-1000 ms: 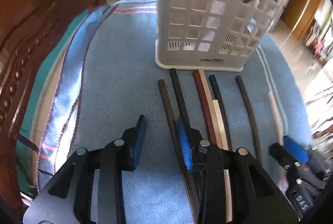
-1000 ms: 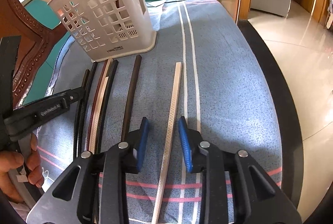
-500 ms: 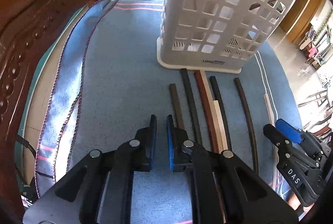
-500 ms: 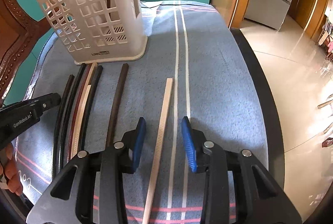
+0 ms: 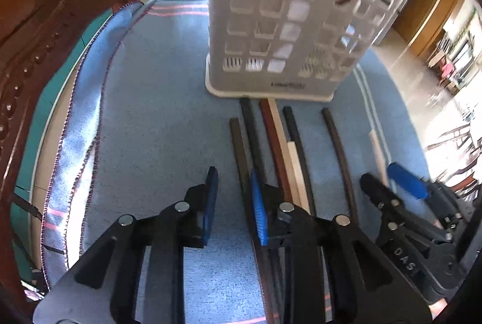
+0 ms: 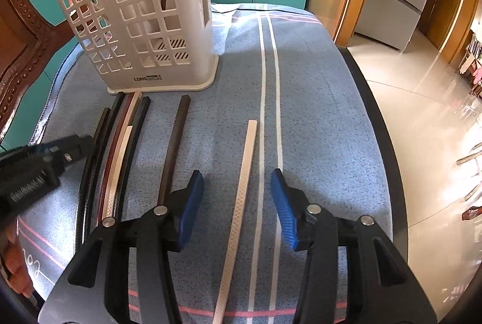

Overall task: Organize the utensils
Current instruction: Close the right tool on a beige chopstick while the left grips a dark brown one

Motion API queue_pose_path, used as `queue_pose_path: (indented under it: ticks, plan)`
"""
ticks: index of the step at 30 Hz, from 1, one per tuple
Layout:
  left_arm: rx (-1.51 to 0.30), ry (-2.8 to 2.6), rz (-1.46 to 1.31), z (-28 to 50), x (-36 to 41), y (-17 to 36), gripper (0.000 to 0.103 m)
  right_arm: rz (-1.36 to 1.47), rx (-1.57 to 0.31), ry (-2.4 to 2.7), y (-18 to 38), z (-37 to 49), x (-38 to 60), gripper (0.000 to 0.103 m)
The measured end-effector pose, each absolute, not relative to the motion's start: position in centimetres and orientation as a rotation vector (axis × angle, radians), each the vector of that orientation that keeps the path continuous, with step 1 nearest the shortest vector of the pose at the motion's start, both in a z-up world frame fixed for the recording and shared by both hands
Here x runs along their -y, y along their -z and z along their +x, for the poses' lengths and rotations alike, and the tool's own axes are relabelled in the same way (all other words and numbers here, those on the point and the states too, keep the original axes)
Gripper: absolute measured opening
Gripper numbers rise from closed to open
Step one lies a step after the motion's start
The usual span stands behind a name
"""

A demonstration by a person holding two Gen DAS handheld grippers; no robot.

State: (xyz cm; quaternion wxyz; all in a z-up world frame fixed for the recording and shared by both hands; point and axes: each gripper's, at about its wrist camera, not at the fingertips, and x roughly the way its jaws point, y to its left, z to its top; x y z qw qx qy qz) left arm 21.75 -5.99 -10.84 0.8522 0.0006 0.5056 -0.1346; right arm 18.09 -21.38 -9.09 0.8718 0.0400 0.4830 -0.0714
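Left gripper (image 5: 233,200): jaws parted, holding nothing; bare blue cloth (image 5: 156,113) lies in the gap. The right-hand blue pad sits above the leftmost dark chopsticks (image 5: 241,149); whether it touches them cannot be told.
Right gripper (image 6: 236,203): jaws wide apart, holding nothing. The cream chopstick (image 6: 241,191) lies on the cloth between the pads, clear of both.
Change, left: half a second ago its jaws were almost shut; now they stand apart, about as they were a second ago.
Change, right: its jaws have spread wider than half a second ago, and the cream chopstick has kept its place.
Chopsticks: a close bundle of dark, reddish and pale sticks (image 6: 120,143) lies on the cloth in front of the white basket (image 6: 144,22), far ends near its base; one dark brown stick (image 6: 174,143) lies apart, between the bundle and the cream one.
Basket: upright on the worktop; through the holes a dark stick shows inside.
Only in the right view: the basket's spoon-shaped cut-out, the cloth's white stripes (image 6: 265,83), the shiny floor (image 6: 421,113), the left gripper from the side.
Only in the left view: the carved wooden chair (image 5: 36,37) beside the worktop and the right gripper low at the right edge; this view is blurred.
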Motion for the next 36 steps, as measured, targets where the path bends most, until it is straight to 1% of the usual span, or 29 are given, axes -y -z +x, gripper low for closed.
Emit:
queue_pose_path:
  ticks: [7,16,19,21,22,23,24,25,26,27,31,36]
  plan:
    - [-1.030,0.232,0.098,21.0,7.9,11.3,0.024,0.072,-1.006,0.144,9.0,18.3,21.5,0.047]
    - [-1.027,0.221,0.103,21.3,8.3,11.4,0.024,0.079,-1.014,0.149,9.1,18.9,21.8,0.045]
    - [-1.025,0.220,0.106,21.2,8.1,11.3,0.024,0.077,-1.020,0.140,9.1,19.2,21.7,0.040]
    - [-1.024,0.219,0.109,21.1,8.2,11.3,0.024,0.072,-1.026,0.132,9.0,19.1,21.3,0.032]
    - [-1.023,0.220,0.109,21.1,8.0,11.2,0.024,0.070,-1.027,0.128,9.0,19.0,21.2,0.029]
    - [-1.022,0.220,0.110,21.1,8.0,11.2,0.024,0.071,-1.028,0.118,8.9,19.0,21.0,0.023]
    - [-1.021,0.222,0.109,21.1,7.9,11.2,0.023,0.074,-1.029,0.110,8.9,19.0,20.8,0.013]
    - [-1.022,0.229,0.104,21.1,7.7,11.1,0.017,0.077,-1.031,0.102,8.9,19.0,20.6,0.010]
    - [-1.023,0.241,0.097,21.1,7.7,11.1,0.015,0.081,-1.032,0.095,8.9,19.0,20.4,0.008]
    - [-1.025,0.250,0.096,21.1,7.7,11.1,0.009,0.079,-1.030,0.093,8.9,19.0,20.3,0.007]
    - [-1.005,0.271,0.072,20.8,7.6,10.4,0.007,0.105,-1.010,0.055,8.5,18.7,20.2,0.007]
    - [-0.887,0.261,0.024,20.0,6.6,7.3,0.007,0.156,-0.907,0.037,5.6,17.0,21.0,0.007]
